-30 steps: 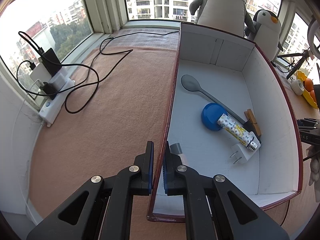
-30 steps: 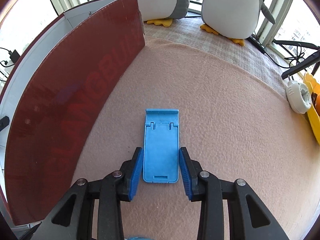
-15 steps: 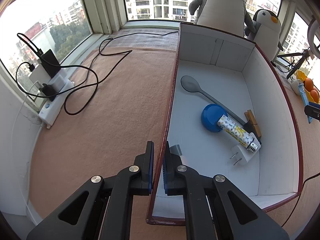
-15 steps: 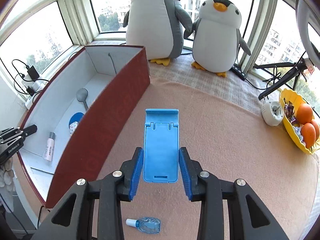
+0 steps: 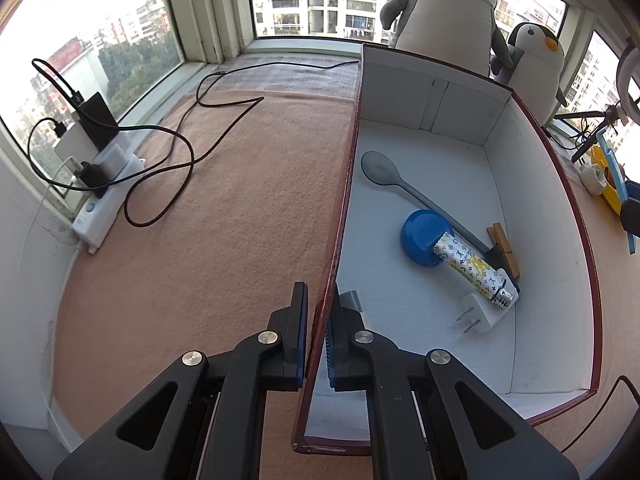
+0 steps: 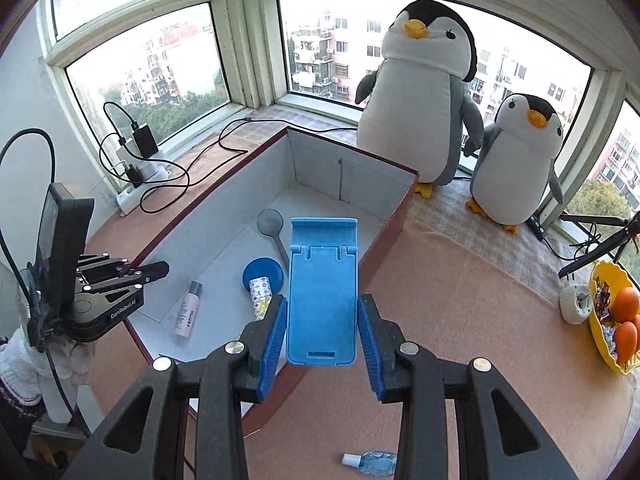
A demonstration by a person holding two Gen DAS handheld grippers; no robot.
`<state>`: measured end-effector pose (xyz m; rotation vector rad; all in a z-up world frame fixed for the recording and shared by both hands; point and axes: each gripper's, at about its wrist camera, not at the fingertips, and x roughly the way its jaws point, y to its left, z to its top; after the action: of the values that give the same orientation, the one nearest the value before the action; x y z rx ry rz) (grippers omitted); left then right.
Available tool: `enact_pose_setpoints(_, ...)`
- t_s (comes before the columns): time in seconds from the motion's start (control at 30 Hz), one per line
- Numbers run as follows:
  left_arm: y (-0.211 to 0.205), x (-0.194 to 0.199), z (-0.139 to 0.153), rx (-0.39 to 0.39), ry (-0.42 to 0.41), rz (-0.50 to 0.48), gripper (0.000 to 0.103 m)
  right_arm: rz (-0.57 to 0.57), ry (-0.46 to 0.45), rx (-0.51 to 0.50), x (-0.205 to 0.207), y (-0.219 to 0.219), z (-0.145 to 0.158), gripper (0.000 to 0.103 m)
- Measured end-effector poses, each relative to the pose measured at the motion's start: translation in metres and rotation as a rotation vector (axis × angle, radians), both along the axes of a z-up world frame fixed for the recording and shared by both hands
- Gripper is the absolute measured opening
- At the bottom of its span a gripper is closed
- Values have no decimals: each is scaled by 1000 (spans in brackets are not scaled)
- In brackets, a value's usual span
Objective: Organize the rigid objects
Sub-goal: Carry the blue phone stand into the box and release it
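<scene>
1. Inside the white-lined box point(image 6: 224, 208) several rigid items already lie: a grey spoon point(image 5: 384, 172), a blue round lid point(image 5: 424, 236), a patterned tube point(image 5: 472, 268), a white plug adapter point(image 5: 478, 312), a wooden clothespin point(image 5: 505, 246) and a small pink bottle point(image 6: 188, 310). That part of the sorting looks done.

2. The right tongs point(image 6: 322, 332) are clamped on a blue phone stand point(image 6: 322, 292), held in the air above the box's right wall, with its far end reaching toward 12 o'clock over the box floor. It has not yet been set down; I judge it the item in hand.

3. The left tongs point(image 5: 316, 336) are closed on the box's left wall, one finger outside and one inside, which appears to steady the box. In the right wrist view they sit at about 9 o'clock.

4. Still out on the peach-coloured tabletop point(image 6: 460, 320): a small clear blue bottle point(image 6: 374, 462) at 6 o'clock in the right wrist view, well apart from the box. It probably comes next.

5. The yellow fruit bowl point(image 6: 604, 356) and a white round gadget point(image 6: 576, 304) at 3 o'clock may or may not belong to the task; I cannot tell.

6. Overall, the job looks well past halfway.
</scene>
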<state>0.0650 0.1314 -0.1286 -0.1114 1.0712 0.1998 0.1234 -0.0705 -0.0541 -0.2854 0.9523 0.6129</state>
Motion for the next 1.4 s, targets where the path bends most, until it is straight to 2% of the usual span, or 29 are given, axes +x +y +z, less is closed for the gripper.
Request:
enact_pose_setpoints(0.37,0,1,1,4,-6,-7,7,105,7,-64,-13,46,-16,33)
enact_pose_setpoints(1.2,1,1,1,7,-8,-6,7,123,48,-105,-8,68,-35,33)
enact_pose_setpoints(1.27,0,1,1,8,-8,-7,7,128,70,-92,-6,68,-37,37)
enact_pose_setpoints(1.33,0,1,2,11,-12,-8,6,131,86,-85,-4,68,-38,63)
enact_pose_setpoints(1.4,0,2,2,17,-16,-8,6,116,53,-80,-6,65,-36,66)
